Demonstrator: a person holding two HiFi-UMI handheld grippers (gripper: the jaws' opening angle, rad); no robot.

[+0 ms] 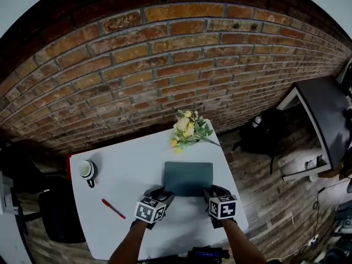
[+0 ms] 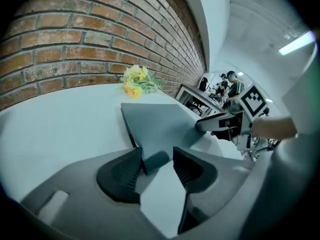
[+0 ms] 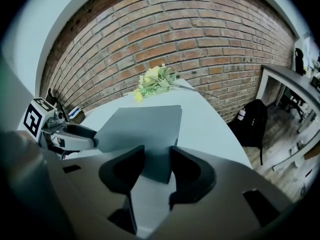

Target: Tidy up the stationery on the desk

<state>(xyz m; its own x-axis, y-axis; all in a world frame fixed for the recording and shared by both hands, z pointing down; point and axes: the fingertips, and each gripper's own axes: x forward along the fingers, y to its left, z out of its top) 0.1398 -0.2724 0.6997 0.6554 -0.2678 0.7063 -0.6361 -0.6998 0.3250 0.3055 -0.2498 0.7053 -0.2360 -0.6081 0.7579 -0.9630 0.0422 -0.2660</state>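
Table (image 1: pixel 124 164): white, set against a brick wall (image 1: pixel 143 65).

1. Mug (image 1: pixel 86 169): white, upright, near the table's far left edge, well apart from everything else.
2. Pen (image 1: pixel 113 208): red, lying flat and slanted on the left half, between the mug and the left claw, touching neither.
3. Left claw (image 2: pixel 156 166): at the book's near left corner. Jaws apart, with the corner between them. The book's edge lies against the left jaw, and bare table shows between the corner and the right jaw. Not clamped.
4. Book (image 1: pixel 188 178): dark teal, closed, lying flat in the middle of the table, long sides running left to right. Its two near corners sit in the two claws. Its far edge lies near the flowers without touching them.
5. Flowers (image 1: pixel 187 130): small yellow and white bunch with green leaves, lying on the table's far edge by the wall, stems pointing right.
6. Right claw (image 3: pixel 156 169): at the book's near right corner. Jaws apart, closely flanking that corner. No firm clamp shows, and the book lies flat.
7. Bag (image 1: pixel 263 133): black, on the wooden floor to the table's right, against the wall.
8. Desk (image 1: pixel 324 114): dark-topped with a white frame, at far right.
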